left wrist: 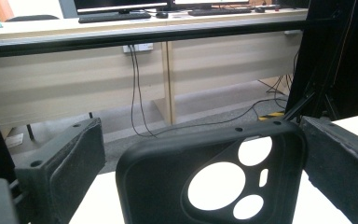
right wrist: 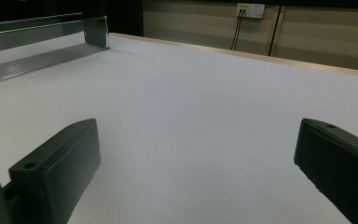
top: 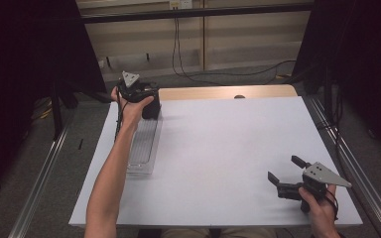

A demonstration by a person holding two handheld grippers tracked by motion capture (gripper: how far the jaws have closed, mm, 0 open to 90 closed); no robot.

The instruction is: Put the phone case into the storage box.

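We have the black phone case (left wrist: 205,182) between our left tongs (top: 146,101), held at the far end of the clear tray (top: 144,144) by the desk's (top: 228,148) far left corner. In the left gripper view the right jaw touches the case's edge while the left stands apart, so we cannot tell if the grip is firm. Our right tongs (top: 285,171) hang open and idle near the front right. Whether the case is leaving or entering the tray, that move looks unfinished.
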